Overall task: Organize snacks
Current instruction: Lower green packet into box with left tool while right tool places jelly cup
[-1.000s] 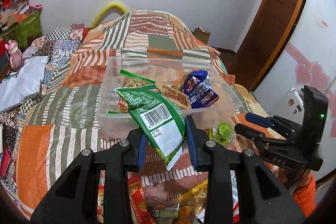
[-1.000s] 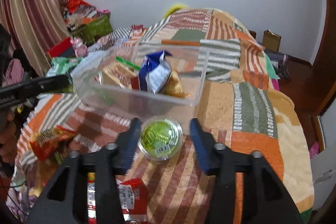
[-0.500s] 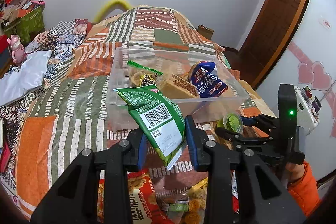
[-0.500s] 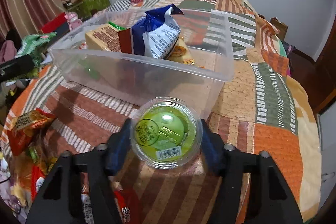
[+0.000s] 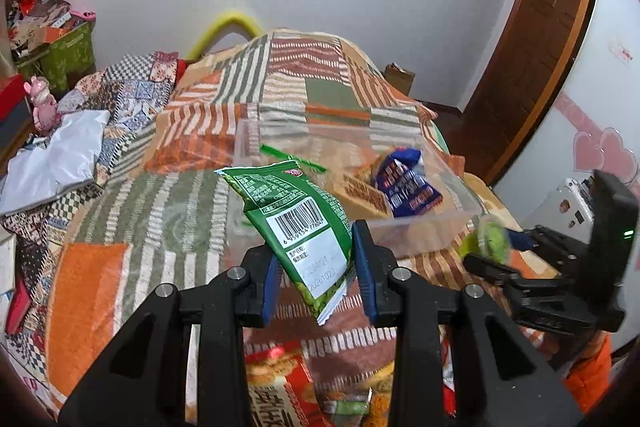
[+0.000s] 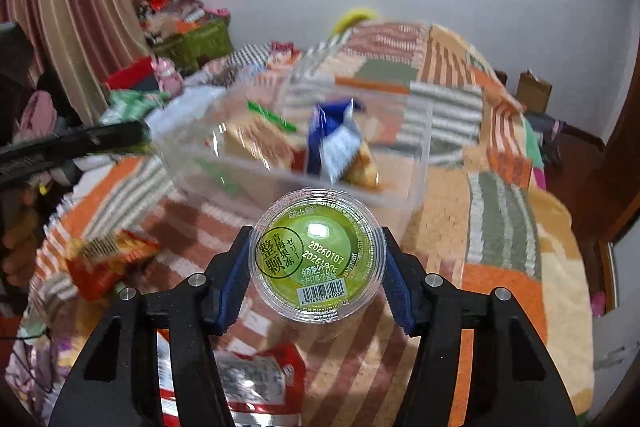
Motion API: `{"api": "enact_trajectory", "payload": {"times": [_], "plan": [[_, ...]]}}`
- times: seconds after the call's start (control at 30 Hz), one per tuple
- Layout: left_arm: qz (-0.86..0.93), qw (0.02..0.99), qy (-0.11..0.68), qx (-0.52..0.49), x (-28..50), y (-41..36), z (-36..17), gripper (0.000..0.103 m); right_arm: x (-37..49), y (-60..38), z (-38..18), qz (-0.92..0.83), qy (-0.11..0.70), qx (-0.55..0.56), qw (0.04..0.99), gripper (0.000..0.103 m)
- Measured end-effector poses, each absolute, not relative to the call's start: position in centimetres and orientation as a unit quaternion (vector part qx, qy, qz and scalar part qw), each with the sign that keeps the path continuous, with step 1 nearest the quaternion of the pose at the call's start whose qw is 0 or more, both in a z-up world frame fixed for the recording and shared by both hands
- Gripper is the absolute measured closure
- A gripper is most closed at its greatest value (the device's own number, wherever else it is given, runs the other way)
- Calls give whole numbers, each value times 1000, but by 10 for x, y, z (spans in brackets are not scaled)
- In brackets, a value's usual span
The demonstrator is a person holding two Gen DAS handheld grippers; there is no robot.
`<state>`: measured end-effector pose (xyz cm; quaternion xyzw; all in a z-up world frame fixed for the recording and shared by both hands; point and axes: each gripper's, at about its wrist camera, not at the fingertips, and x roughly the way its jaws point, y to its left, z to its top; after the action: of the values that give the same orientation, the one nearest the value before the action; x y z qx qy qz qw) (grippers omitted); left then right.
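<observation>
1. Right gripper [image 6: 316,267] clamps the green jelly cup [image 6: 317,254] between both fingers, lifted off the bed [image 6: 516,227], just short of the clear bin [image 6: 416,183].
2. Left gripper [image 5: 316,267] pinches the green snack bag [image 5: 296,215] at its lower end; the top hangs forward toward the bin.
3. Risk: the round cup could slip or roll if the squeeze eases.
4. Risk: the limp bag may snag the bin's near rim.
5. Both grippers converging could collide.
</observation>
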<state>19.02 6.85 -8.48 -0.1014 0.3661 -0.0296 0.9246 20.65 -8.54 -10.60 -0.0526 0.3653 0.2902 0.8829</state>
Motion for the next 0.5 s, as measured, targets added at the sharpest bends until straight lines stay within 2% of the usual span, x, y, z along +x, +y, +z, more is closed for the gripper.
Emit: {"api": "enact_trajectory", "payload": {"times": [0.23,0.5], "plan": [[-12,927,362,-93,216,75,-83,70,231,-84,-81,259,330,-40,907,47],[-1,919,387,-75,243,76,-104,70,267,-76,-96,226,344,-44,910,47]]}}
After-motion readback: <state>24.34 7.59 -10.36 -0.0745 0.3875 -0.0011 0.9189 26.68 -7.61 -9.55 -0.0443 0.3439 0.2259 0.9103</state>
